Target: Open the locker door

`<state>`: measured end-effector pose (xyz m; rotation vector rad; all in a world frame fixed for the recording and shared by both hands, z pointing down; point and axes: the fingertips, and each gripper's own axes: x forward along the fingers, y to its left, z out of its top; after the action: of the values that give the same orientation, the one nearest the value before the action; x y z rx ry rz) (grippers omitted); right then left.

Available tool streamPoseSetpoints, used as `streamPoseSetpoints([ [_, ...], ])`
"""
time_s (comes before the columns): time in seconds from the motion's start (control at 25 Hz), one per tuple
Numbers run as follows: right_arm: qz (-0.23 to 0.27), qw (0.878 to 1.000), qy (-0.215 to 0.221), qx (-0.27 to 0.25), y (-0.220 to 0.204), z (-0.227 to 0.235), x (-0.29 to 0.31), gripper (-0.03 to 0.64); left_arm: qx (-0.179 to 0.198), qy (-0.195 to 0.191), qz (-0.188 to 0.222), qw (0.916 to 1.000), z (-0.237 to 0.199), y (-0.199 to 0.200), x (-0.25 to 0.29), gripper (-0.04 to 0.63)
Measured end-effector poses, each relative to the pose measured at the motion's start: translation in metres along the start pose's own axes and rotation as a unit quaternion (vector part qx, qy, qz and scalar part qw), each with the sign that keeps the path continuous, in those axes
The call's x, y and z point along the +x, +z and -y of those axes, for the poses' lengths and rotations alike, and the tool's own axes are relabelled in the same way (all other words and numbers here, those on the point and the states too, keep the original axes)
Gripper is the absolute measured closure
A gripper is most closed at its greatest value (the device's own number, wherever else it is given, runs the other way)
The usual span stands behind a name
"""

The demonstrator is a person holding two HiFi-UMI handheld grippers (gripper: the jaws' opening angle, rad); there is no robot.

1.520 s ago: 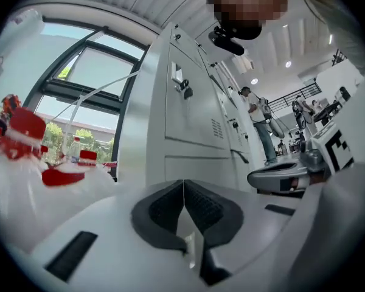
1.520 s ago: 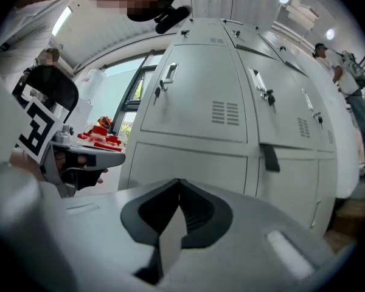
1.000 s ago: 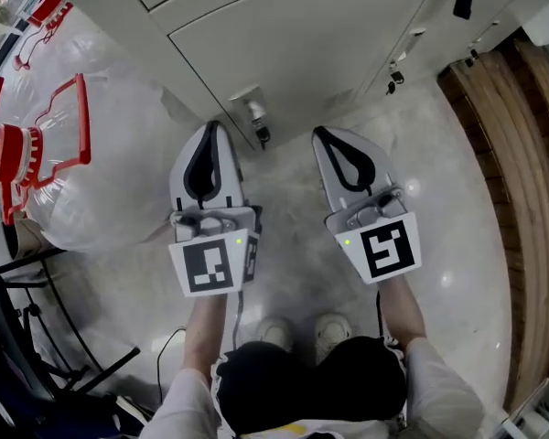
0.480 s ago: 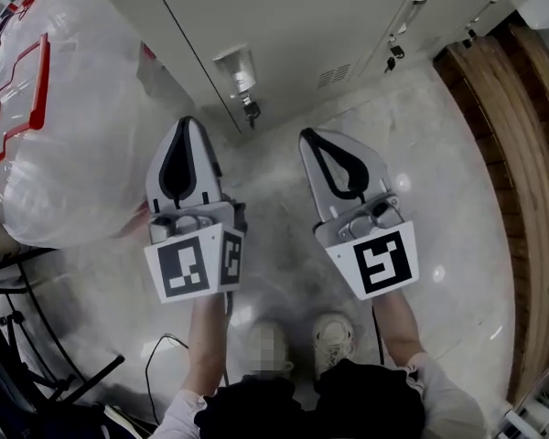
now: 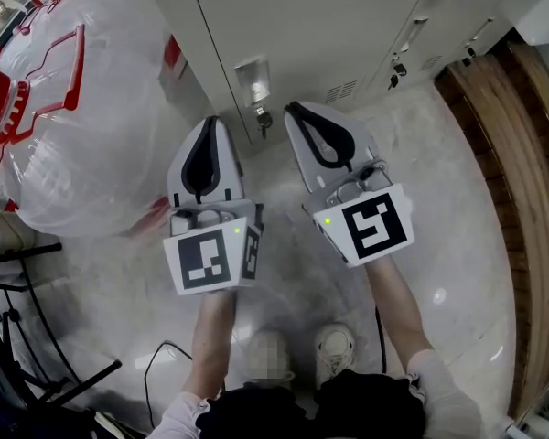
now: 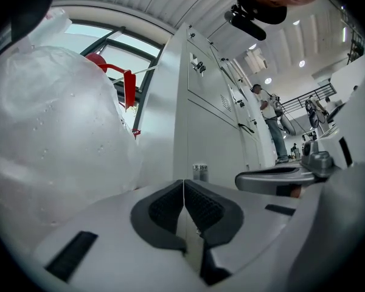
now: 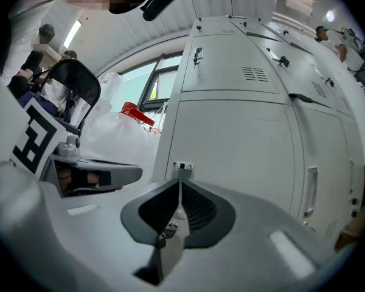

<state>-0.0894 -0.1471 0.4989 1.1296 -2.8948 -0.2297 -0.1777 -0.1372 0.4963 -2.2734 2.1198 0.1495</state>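
Floor: pale polished stone (image 5: 284, 282), with wooden boards (image 5: 522, 199) down the right side and a bank of grey-white lockers straight ahead.
Bag: a big clear plastic sack (image 5: 82, 126) slumps at the left against the lockers. It is stuffed with see-through plastic pieces carrying red handles (image 5: 59, 58); what they are I can't make out.
Lockers: every one is shut, so nothing inside shows.
Locker door (image 5: 329, 26): closed, with its metal latch (image 5: 252, 82) near the door's left edge.
Left gripper (image 5: 209, 123): jaws pressed together on nothing, aimed at the locker front, near the latch but clear of it.
Right gripper (image 5: 295, 109): jaws clenched and empty, tips just right of the latch; whether they touch it I can't tell.
Change: over the last half second the right gripper has slid left toward the latch, narrowing the gap to the left one. The door is as shut as before, and both pairs of jaws have stayed closed.
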Motion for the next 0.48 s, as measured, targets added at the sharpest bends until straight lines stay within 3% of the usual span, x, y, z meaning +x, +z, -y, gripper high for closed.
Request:
streamPoseSetpoints([
  [0.36, -0.023, 0.999, 0.027, 0.017, -0.008, -0.01, 0.04, 0.558, -0.001, -0.003, 0.009, 1.0, -0.007, 0.005, -0.006, 0.578],
  [0.48, -0.03, 0.998, 0.041, 0.033, -0.013, -0.012, 0.053, 0.489, 0.0, -0.001, 0.011, 0.9999, -0.009, 0.007, -0.008, 0.578],
])
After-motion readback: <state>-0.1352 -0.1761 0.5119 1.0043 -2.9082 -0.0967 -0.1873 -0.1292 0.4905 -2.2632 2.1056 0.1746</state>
